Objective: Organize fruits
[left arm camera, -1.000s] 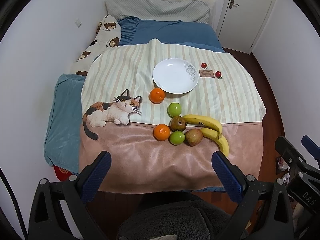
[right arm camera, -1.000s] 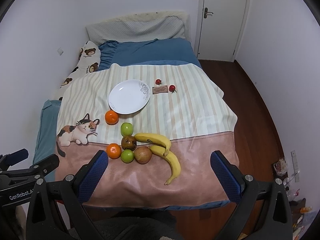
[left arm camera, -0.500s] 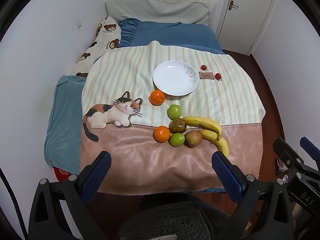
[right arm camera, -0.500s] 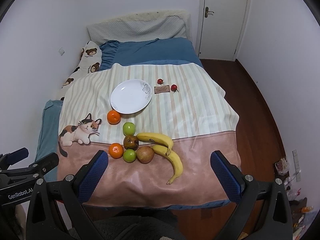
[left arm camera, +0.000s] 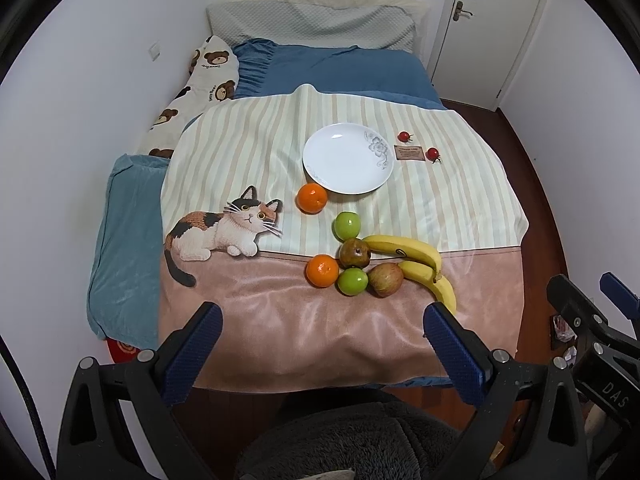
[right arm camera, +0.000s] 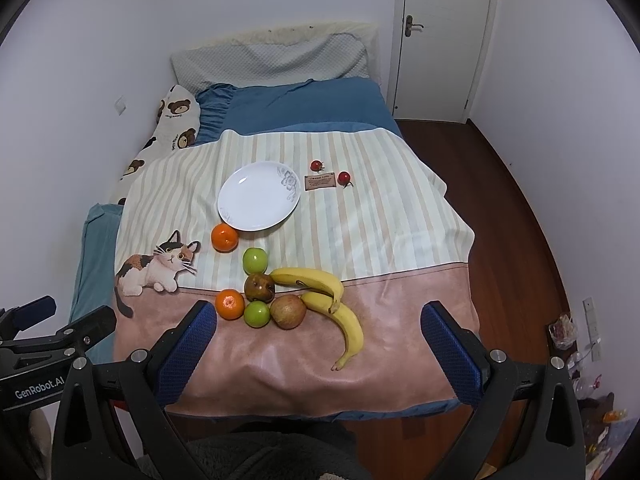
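A white plate [left arm camera: 348, 164] [right arm camera: 259, 196] lies empty on the striped blanket in the middle of the bed. Below it sit an orange [left arm camera: 311, 198], a green apple [left arm camera: 347, 225], a brown apple [left arm camera: 354, 253], a second orange [left arm camera: 322, 271], another green apple [left arm camera: 352, 281], a reddish apple [left arm camera: 385, 279] and two bananas [left arm camera: 416, 258] [right arm camera: 320, 284]. Two cherry tomatoes [left arm camera: 432, 154] lie right of the plate. My left gripper [left arm camera: 320, 334] and right gripper [right arm camera: 320, 330] both hang open above the bed's near edge, holding nothing.
A blue pillow and a bear-print cushion [left arm camera: 208, 68] lie at the bed's far end. A brown label [left arm camera: 409, 153] is stitched on the blanket by the tomatoes. Wooden floor [right arm camera: 520, 200] and a door lie to the right. Walls close in the left.
Both cameras have drifted slightly, so the bed and fruit sit a touch lower and more to the right in view. Both grippers stay open and no fruit has moved.
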Tool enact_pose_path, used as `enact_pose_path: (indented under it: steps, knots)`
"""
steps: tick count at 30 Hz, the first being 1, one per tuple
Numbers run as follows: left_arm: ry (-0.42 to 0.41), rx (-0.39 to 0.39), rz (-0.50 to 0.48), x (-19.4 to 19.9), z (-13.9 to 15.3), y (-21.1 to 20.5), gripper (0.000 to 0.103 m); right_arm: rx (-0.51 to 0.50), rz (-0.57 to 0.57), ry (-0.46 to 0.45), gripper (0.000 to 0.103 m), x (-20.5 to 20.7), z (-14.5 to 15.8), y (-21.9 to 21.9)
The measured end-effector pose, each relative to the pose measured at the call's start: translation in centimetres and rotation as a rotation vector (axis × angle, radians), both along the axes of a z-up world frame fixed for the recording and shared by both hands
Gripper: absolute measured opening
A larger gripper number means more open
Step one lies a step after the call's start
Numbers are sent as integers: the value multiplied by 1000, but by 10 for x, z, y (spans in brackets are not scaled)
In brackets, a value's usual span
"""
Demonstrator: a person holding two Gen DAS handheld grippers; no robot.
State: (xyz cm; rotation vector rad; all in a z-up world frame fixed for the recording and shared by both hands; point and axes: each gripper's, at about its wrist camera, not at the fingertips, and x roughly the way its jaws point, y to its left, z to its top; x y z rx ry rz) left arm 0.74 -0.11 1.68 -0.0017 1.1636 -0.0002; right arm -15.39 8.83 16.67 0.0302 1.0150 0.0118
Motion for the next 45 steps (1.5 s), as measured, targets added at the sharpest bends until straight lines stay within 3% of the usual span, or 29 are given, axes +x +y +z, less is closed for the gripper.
enact_pose_path:
  steps: [29,34,38,42,44,45]
  knots:
    - [8,-15,15,8,-12,-9,103,-7,19,6,103,11,-3,-2]
    - [79,-51,62,32,-58,-7,103,-100,101,38,103,43,-40,-3]
    - [175,-67,91,51,-113,-14,103,-106,156,163,101,82,-100,-22]
    - [295,-196,95,69,-175,-40,103,-78,154,280,88,114,-159,-53]
    - [352,-267,82,78,-207,-64,99,-57,144,316,77,126,-184,-71]
    - [382,-300,75,82,-226,-78,97,-48,140,332,64,132,-197,-80]
